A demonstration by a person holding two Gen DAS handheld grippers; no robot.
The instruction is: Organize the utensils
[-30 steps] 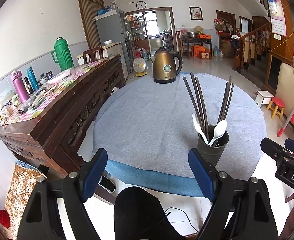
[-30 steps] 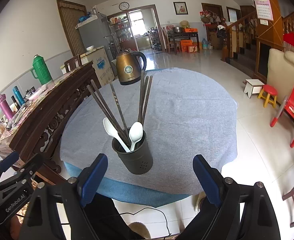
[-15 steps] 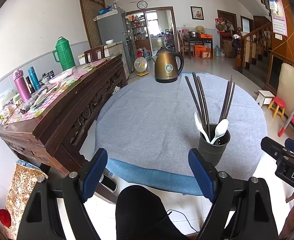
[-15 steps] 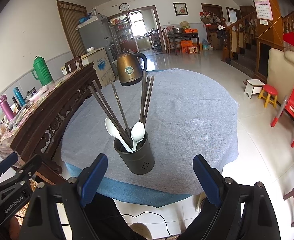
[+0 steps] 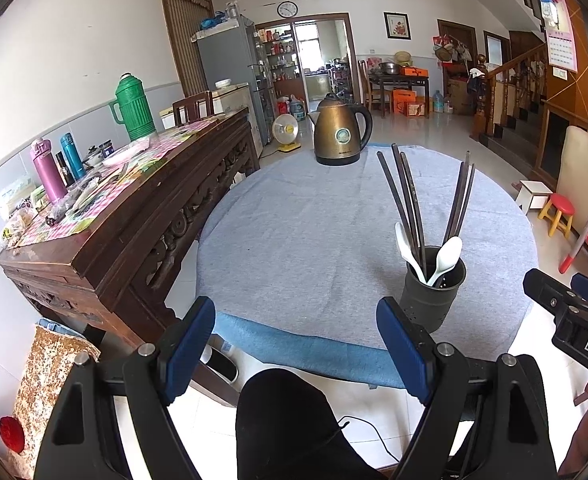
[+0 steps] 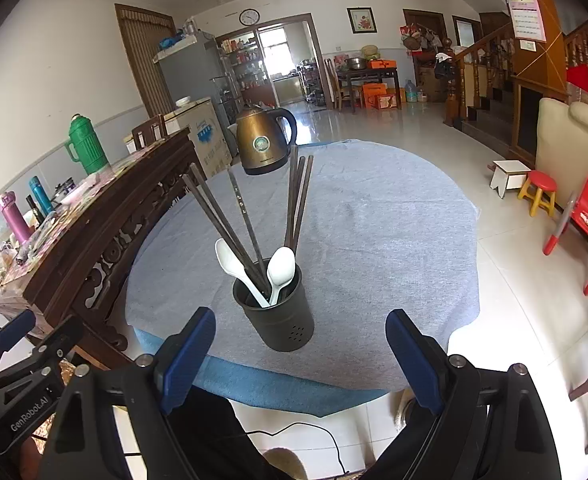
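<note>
A round bench (image 6: 374,216) under grey cloth is filling mid-frame, a bronze kettle (image 6: 264,144) standing at its far edge. The dark utensil holder (image 6: 278,312), carrying chopsticks (image 6: 250,220) and white spoons (image 6: 280,268), is sitting just beyond the right gripper (image 6: 298,356), whose fingers are spreading wide; left gripper (image 5: 294,348) fingers are likewise gaping wide, holding nothing.

Left claw (image 5: 296,346) and right claw (image 6: 300,354) — both spread, empty.

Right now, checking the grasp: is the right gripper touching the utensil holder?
Apart. The right wrist view shows the right gripper open, with tablecloth visible between its blue fingers and the utensil holder.
</note>
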